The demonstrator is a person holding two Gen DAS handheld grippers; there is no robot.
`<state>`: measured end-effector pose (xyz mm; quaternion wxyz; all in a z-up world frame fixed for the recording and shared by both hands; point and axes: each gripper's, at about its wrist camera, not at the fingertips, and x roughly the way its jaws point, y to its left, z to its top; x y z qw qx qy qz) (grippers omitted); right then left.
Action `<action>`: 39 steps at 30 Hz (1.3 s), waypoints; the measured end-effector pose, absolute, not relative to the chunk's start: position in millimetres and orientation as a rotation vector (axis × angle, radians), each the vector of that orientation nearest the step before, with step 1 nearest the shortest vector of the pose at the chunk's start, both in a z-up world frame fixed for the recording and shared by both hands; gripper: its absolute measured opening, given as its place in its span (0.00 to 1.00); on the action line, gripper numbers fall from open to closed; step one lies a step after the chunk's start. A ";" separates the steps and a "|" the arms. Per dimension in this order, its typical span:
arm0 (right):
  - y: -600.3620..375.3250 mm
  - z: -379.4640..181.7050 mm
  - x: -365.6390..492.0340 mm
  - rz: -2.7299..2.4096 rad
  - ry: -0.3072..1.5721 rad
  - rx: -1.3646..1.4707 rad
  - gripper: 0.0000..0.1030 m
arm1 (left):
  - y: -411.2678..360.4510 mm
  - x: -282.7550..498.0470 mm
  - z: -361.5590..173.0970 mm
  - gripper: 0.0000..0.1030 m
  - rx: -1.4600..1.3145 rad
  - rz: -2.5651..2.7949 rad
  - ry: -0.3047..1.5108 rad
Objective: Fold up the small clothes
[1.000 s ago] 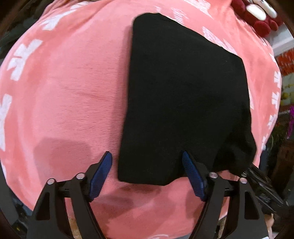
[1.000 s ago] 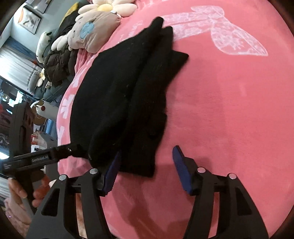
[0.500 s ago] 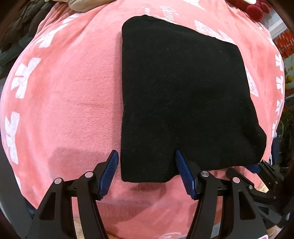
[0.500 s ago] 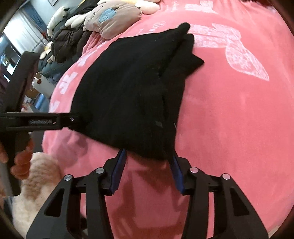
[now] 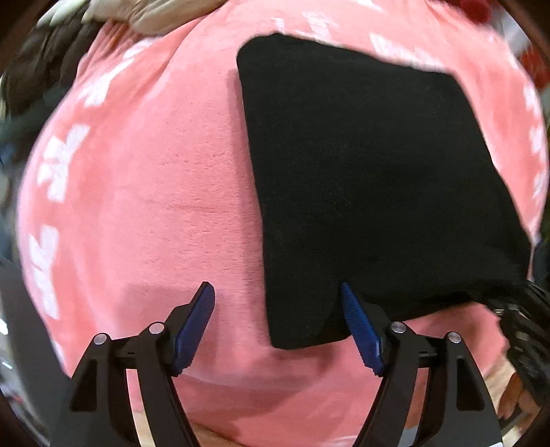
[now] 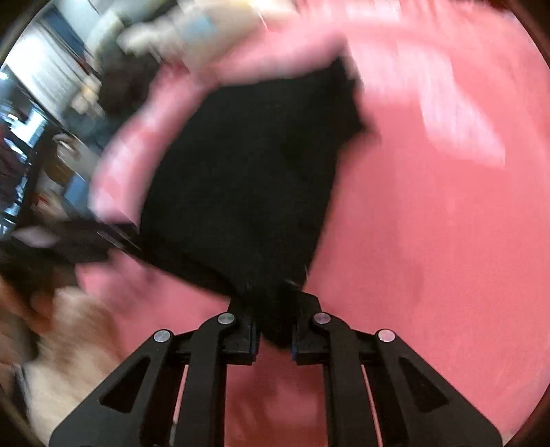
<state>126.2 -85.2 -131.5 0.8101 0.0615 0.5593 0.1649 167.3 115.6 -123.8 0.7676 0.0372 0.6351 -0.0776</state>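
Note:
A black folded garment [image 5: 371, 178] lies on a pink blanket [image 5: 154, 178]. My left gripper [image 5: 276, 313] is open at the garment's near left corner, its right blue pad [image 5: 361, 330] touching the cloth edge and its left pad on bare blanket. In the right wrist view, which is blurred by motion, my right gripper [image 6: 275, 326] is shut on the near corner of the black garment [image 6: 247, 178]. The right gripper also shows in the left wrist view [image 5: 519, 319] at the garment's near right corner.
Plush toys and dark clothes [image 5: 113, 20] lie at the far left edge of the blanket. The blanket has white prints [image 5: 62, 161] along its edge. A hand and pale fluffy sleeve [image 6: 62, 330] show at the lower left of the right wrist view.
My right gripper has closed onto the garment's near corner and is moving fast. My left gripper has shifted left, so only its right pad touches the cloth.

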 end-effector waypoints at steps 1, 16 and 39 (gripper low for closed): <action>-93.0 -127.9 122.5 0.354 1.173 0.190 0.12 | 112.2 166.9 -125.5 0.72 0.098 -0.169 1.376; -100.1 -112.6 131.9 0.284 1.189 0.184 0.15 | 111.9 170.7 -133.9 0.70 -0.143 -0.220 1.441; -102.3 -105.7 229.9 0.194 1.072 0.236 0.25 | 104.4 276.5 -107.3 0.45 -0.311 -0.420 1.256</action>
